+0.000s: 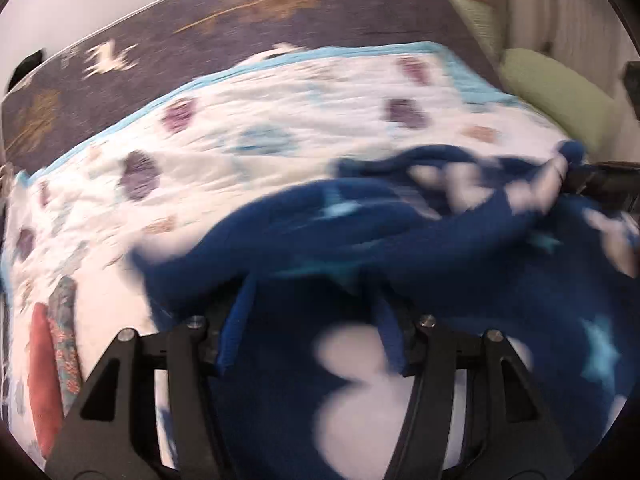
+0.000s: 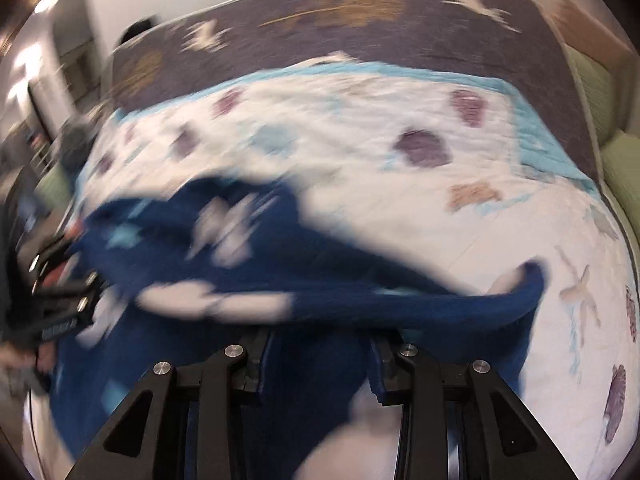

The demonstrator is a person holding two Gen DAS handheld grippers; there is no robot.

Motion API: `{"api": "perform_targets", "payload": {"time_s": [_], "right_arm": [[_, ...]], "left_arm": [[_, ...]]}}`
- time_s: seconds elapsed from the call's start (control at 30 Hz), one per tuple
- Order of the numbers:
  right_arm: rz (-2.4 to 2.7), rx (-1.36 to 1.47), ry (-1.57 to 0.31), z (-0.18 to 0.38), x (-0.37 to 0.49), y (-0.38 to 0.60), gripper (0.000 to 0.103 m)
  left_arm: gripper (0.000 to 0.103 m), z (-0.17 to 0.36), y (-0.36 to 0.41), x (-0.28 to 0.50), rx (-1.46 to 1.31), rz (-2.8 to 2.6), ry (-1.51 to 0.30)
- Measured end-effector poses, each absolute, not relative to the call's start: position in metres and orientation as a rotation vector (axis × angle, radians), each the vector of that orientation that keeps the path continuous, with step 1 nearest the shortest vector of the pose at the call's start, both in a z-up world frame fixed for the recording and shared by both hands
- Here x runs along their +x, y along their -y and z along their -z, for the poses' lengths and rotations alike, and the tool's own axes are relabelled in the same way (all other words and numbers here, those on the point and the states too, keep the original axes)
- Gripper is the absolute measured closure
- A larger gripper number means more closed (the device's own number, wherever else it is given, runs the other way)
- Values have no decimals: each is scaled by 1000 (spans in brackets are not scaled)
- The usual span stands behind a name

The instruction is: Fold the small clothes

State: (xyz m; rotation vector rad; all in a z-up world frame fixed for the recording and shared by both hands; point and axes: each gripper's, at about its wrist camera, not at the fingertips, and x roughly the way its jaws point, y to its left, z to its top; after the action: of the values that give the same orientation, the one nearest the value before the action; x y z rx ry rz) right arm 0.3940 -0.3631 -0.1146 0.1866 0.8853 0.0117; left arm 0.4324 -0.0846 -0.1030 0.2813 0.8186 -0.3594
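A dark blue fleece garment (image 1: 400,240) with white patches and light blue stars is stretched between my two grippers above the bed; both views are motion-blurred. My left gripper (image 1: 310,300) has the fabric bunched over its fingertips, which are hidden. My right gripper (image 2: 320,336) is likewise buried in the same garment (image 2: 280,272). The right gripper also shows at the right edge of the left wrist view (image 1: 576,176), holding a far corner. The left gripper shows at the left edge of the right wrist view (image 2: 68,280).
A white quilt (image 1: 280,128) with purple and blue shell prints and a light blue border covers the bed. A dark grey blanket (image 1: 200,40) with white and tan figures lies behind it. Green cushions (image 1: 560,96) sit at the right. Folded red and patterned cloth (image 1: 52,360) lies at the left.
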Motion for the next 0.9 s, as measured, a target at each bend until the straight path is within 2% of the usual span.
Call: {"api": "perform_targets", "payload": {"time_s": [0.03, 0.13, 0.37, 0.5, 0.6, 0.73, 0.83, 0.9], "right_arm": [[17, 258, -885, 121, 401, 377, 68], [-14, 525, -901, 161, 403, 416, 69], [6, 508, -837, 140, 384, 417, 68], [-42, 443, -765, 100, 330, 419, 66], [-59, 360, -766, 84, 271, 420, 58], [-82, 368, -818, 94, 185, 427, 50], [-51, 386, -863, 115, 135, 425, 44], [-44, 408, -902, 130, 109, 420, 44]], "left_arm": [[37, 110, 78, 437, 256, 330, -833], [36, 127, 46, 451, 57, 350, -914], [36, 110, 36, 428, 63, 307, -863], [34, 84, 18, 389, 44, 356, -819], [31, 76, 1, 341, 73, 383, -805], [22, 77, -22, 267, 54, 392, -782], [21, 86, -48, 228, -28, 373, -766], [21, 101, -70, 217, -176, 379, -826]]}}
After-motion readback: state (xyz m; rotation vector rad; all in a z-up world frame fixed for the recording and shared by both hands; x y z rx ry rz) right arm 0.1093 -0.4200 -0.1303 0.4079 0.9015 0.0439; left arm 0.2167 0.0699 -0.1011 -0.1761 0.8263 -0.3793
